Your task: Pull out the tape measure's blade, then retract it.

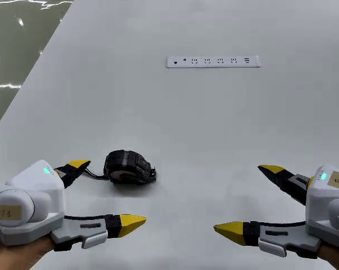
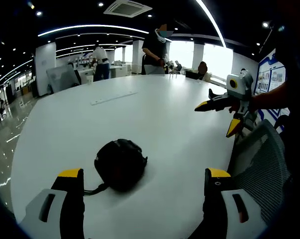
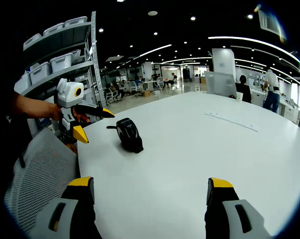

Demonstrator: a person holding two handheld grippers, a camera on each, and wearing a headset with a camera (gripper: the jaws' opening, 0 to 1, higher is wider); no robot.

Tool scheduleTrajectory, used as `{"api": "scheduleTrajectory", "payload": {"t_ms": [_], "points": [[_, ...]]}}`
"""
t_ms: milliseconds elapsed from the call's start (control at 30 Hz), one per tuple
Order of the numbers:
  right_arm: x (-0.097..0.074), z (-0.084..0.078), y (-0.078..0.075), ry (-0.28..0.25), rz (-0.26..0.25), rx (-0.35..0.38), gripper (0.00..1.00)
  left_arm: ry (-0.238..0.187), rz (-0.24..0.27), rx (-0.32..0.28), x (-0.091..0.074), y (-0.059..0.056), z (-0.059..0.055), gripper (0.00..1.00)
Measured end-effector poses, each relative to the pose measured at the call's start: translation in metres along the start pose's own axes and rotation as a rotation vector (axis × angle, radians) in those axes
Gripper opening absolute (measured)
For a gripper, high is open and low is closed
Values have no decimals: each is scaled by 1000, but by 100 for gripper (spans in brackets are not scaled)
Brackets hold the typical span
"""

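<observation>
Well, in the head view my left gripper [image 1: 105, 194] sits at the lower left over the plain white desk [image 1: 214, 124], its yellow-tipped fingers [image 1: 132, 223] spread wide and holding nothing. My right gripper [image 1: 248, 198] is at the lower right, its fingers likewise wide apart. The black rounded tape measure [image 1: 128, 167] lies on the desk just beyond my left gripper and well apart from the right one. Its thin black cord [image 1: 96, 175] runs toward the tip of my far left finger. Farther up the desk lies a long white power strip [image 1: 213, 61], and glossy green floor [image 1: 12, 56] shows past the desk's left edge.

In the left gripper view the tape measure lies a little ahead of my two spread fingers, nearer the left one. The cord reaches toward that finger's tip; whether they touch I cannot tell. The right gripper hangs at the desk's right edge, open, near a grey mesh chair [image 2: 261, 159].

In the right gripper view my fingers stand apart over the desk. The tape measure lies ahead to the left, beside the left gripper, and a metal shelf [image 3: 94, 45] carrying pale bins rises behind.
</observation>
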State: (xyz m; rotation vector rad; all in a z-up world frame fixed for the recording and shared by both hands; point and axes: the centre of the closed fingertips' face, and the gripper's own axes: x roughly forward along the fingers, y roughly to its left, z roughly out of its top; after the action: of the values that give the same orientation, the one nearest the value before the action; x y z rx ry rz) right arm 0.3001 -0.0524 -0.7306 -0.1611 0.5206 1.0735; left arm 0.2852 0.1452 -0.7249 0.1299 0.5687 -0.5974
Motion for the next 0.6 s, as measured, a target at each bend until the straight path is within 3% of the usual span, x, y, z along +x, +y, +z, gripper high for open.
{"api": "scheduleTrajectory", "payload": {"t_ms": [600], "points": [[30,1,-3,61,99,-82,93,64,-61,68,11,18,-3,95]]}}
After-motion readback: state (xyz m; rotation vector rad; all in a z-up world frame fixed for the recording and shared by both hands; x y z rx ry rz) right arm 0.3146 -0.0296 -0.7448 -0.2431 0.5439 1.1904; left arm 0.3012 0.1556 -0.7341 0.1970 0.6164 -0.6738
